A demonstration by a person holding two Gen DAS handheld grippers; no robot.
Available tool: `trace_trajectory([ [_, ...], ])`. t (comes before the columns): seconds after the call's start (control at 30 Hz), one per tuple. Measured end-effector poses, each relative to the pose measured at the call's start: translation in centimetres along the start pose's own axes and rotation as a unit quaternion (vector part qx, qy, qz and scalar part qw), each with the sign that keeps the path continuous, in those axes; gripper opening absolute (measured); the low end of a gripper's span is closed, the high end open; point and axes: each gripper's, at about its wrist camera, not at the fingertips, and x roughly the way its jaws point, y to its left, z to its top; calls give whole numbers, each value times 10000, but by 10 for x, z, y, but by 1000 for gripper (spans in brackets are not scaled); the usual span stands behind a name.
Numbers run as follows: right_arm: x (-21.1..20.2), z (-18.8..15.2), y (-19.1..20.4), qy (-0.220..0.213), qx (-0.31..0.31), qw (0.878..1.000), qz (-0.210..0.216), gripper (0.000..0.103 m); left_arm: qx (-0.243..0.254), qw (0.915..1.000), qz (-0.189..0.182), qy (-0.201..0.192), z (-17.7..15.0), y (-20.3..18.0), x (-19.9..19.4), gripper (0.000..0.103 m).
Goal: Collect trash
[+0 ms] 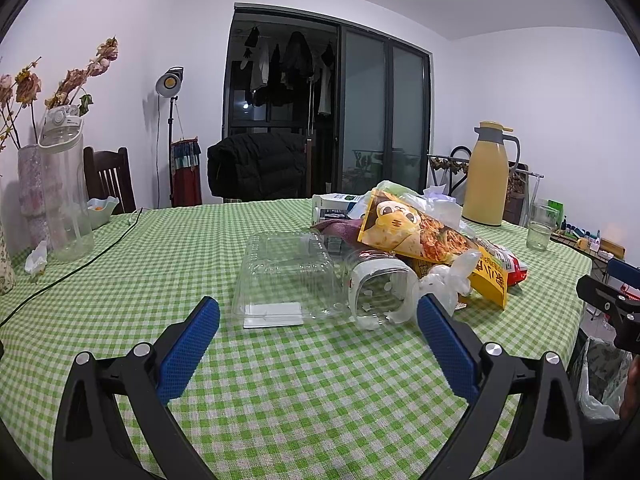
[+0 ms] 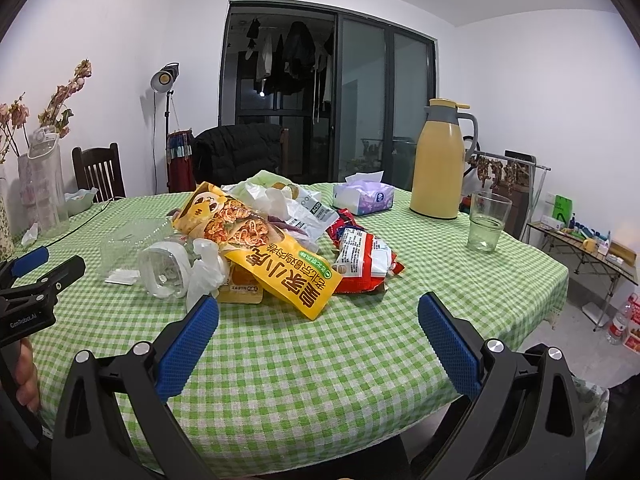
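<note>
Two matching grippers: left gripper and right gripper, each with glossy black forked arms, round silver screws at the pivots, and blue pads with a fine mesh texture. White "GenRoboAI" lettering on the left unit's black body.

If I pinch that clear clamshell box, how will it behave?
The clear clamshell box looks thin-walled and empty, so probably very light and liable to buckle. It may skid on the checked tablecloth if pushed. Its lid seems closed, so it should lift whole.
</note>
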Motion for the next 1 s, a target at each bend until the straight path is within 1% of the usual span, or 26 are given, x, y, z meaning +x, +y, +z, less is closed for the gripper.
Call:
trace_trajectory([
  [0.33,-1,1,-1,-42,3,10000,-11,96,3,10000,2,-8,0,0,0,96],
  [0.87,4,-2,0,62,23,10000,41,96,18,10000,2,-17,-2,-1,0,96],
  [0.97,8,-3,-2,116,101,9999,57,96,-6,10000,-42,60,-1,2,2,96],
  [1.0,10,-3,-3,146,133,9998,73,96,-88,9998,-71,144,0,6,4,96],
])
